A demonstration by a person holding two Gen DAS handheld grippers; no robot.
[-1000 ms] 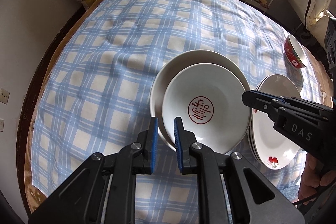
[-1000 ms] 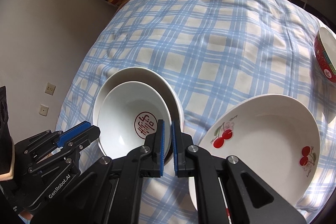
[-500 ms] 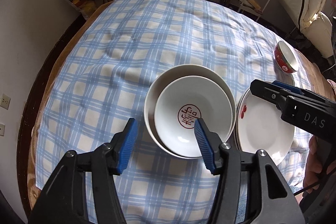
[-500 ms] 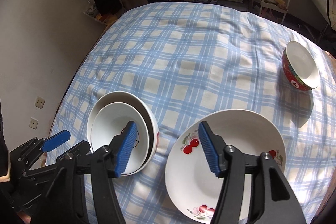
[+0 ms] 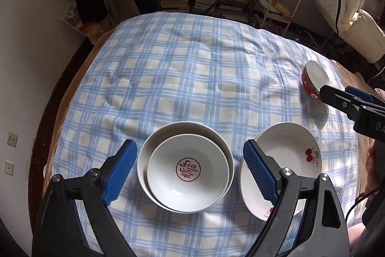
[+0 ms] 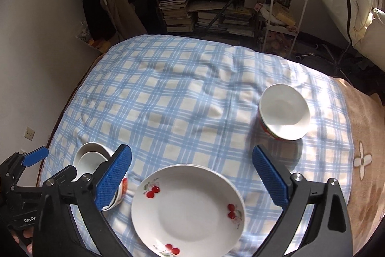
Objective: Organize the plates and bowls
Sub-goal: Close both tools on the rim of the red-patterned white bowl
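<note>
Red bowl (image 6: pixel 284 111): alone at 2 o'clock on the cloth (image 6: pixel 180 100), well apart from the nested bowls (image 5: pixel 185 170) at 8.
Plates (image 6: pixel 187 206): stacked at 6.
Left gripper (image 5: pixel 190 172): jaws opening, nothing between.
Right gripper (image 6: pixel 192 180): jaws opening, empty.
Advice: pinch the red bowl's rim, then nest it.

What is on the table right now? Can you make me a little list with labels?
surface: blue checked cloth
nested bowls: white bowl with a red emblem sitting inside a bigger bowl
plates: cherry plates, stacked, beside the bowls
lone bowl: red-sided bowl, standing apart
left gripper: above the nested bowls, jaws opening, nothing held
right gripper: above the plates, jaws opening, nothing held
</note>
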